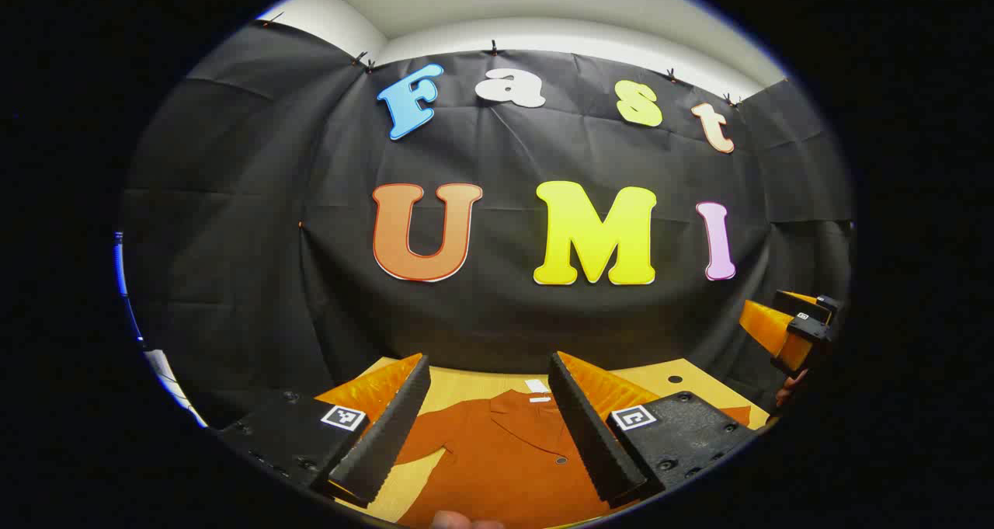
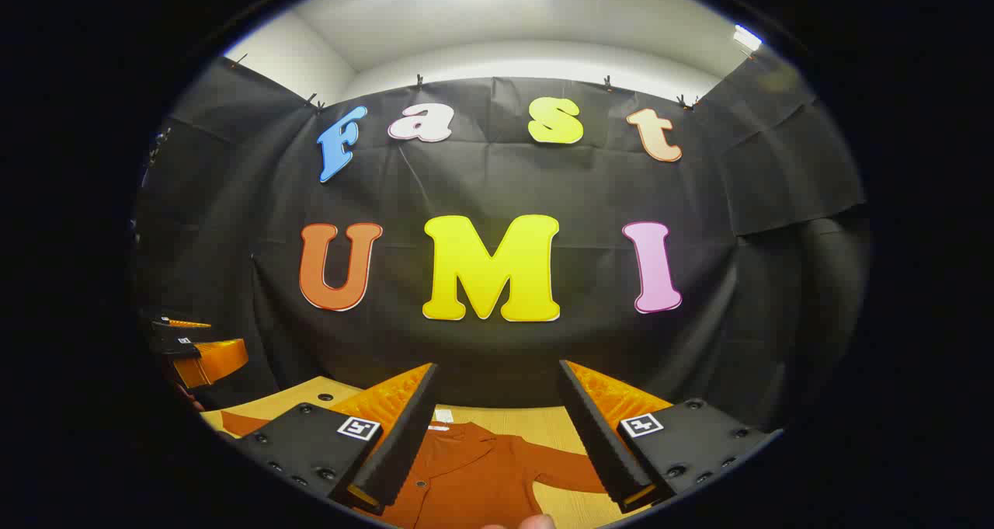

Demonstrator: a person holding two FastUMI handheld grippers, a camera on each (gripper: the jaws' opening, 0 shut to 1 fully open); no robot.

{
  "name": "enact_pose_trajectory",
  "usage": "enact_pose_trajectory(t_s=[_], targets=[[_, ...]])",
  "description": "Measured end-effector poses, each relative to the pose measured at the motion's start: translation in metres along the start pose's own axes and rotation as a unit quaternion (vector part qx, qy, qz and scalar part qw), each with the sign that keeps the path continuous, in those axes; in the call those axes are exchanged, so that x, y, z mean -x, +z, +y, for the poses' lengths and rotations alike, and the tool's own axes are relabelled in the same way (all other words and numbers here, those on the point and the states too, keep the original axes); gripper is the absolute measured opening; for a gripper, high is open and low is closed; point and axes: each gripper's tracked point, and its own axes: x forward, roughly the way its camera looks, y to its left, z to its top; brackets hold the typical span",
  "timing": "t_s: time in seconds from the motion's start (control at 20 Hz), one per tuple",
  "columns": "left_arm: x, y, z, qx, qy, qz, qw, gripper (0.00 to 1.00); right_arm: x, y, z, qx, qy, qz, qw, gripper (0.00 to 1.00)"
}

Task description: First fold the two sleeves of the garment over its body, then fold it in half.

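Shirt [image 1: 497, 459] lies flat on the table [image 1: 699, 393], at 6 o'clock in both views, sleeves unfolded. Left gripper [image 1: 489, 428] and right gripper [image 2: 497, 443] hover wide, empty. Risk: a shallow pinch could drop a sleeve [image 2: 567, 467] mid-fold.

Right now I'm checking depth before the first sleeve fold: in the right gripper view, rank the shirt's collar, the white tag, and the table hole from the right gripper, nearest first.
From the right gripper:
1. Shirt's collar, between the fingers, slightly left.
2. White tag, just beyond the collar.
3. Table hole, far left, past the left finger.
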Motion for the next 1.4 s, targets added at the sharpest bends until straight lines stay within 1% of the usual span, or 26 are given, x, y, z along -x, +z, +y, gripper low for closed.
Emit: enact_pose_trajectory(t_s=[0.05, 0.1, 0.15, 0.5, 0.55, 0.6, 0.65, 0.7, 0.75, 0.8, 1.0, 1.2, 1.4], targets=[[0.001, 0.001, -0.002, -0.001, -0.002, -0.001, 1.0, 0.99, 0.0, 0.0, 0.001, 0.001, 0.002, 0.0, 1.0, 0.96], [0.0, 0.001, -0.003, -0.004, -0.004, -0.004, 1.0, 0.9, 0.0, 0.0, 0.0, 0.003, 0.003, 0.0, 1.0, 0.96], [0.0, 0.003, -0.002, -0.006, -0.003, -0.006, 1.0, 0.99, 0.001, 0.0, -0.002, 0.003, 0.001, -0.001, 1.0, 0.96], [-0.001, 0.002, 0.004, -0.01, 0.006, -0.007, 1.0, 0.99, -0.002, -0.002, -0.012, -0.003, -0.01, 0.002, 1.0, 0.96], [-0.002, 0.002, 0.004, -0.011, 0.007, -0.009, 1.0, 0.99, -0.002, -0.001, -0.013, -0.002, -0.011, 0.0, 1.0, 0.94], [-0.003, 0.0, 0.004, -0.01, 0.006, -0.008, 1.0, 0.99, -0.003, -0.001, -0.014, -0.002, -0.011, -0.001, 1.0, 0.96], [-0.004, -0.001, 0.003, -0.009, 0.006, -0.007, 1.0, 0.99, -0.004, -0.001, -0.015, -0.003, -0.011, -0.001, 1.0, 0.96], [-0.004, 0.0, 0.002, -0.01, 0.006, -0.007, 1.0, 0.99, -0.005, 0.0, -0.016, -0.003, -0.012, -0.001, 1.0, 0.93], [-0.004, 0.0, 0.001, -0.011, 0.006, -0.007, 1.0, 0.99, -0.005, -0.001, -0.017, -0.005, -0.011, -0.002, 1.0, 0.93], [-0.005, 0.0, 0.002, -0.013, 0.007, -0.008, 1.0, 0.99, -0.005, -0.002, -0.017, -0.006, -0.011, -0.003, 1.0, 0.96], [-0.009, 0.0, 0.004, -0.017, 0.008, -0.01, 1.0, 0.99, -0.01, 0.003, -0.018, -0.007, -0.009, -0.01, 1.0, 0.96], [-0.009, 0.004, 0.007, -0.015, 0.011, -0.013, 1.0, 0.99, -0.017, 0.004, -0.013, -0.013, 0.003, -0.01, 1.0, 0.96], [-0.012, 0.006, 0.011, -0.022, 0.023, -0.019, 0.999, 0.99, -0.024, 0.009, -0.007, -0.013, 0.016, -0.016, 1.0, 0.96]])
